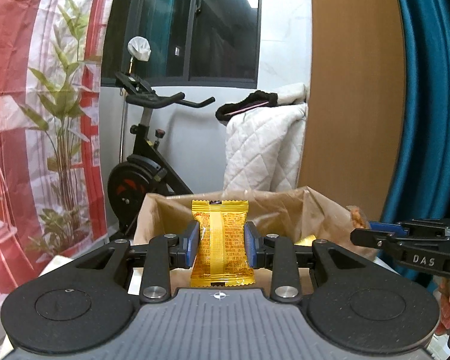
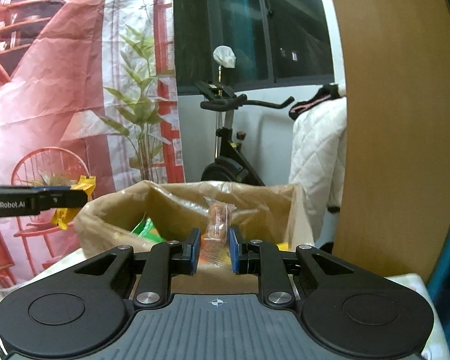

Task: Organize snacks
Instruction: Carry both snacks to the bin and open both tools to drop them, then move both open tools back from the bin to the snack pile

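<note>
My left gripper (image 1: 222, 244) is shut on a yellow snack packet (image 1: 220, 240) and holds it upright over the near rim of an open brown paper bag (image 1: 285, 207). My right gripper (image 2: 214, 246) is shut on a small clear packet with an orange-brown snack (image 2: 217, 231), held over the same brown paper bag (image 2: 180, 201). The left gripper and its yellow packet (image 2: 81, 189) show at the left of the right wrist view. The right gripper (image 1: 405, 240) shows at the right of the left wrist view. Green and yellow packets (image 2: 145, 228) lie inside the bag.
The bag stands on a white table (image 2: 60, 265). Behind it are an exercise bike (image 1: 147, 162), a white quilted cover (image 1: 264, 150), a wooden panel (image 1: 351, 90), a teal curtain (image 1: 429, 90) and a red printed backdrop (image 1: 30, 120).
</note>
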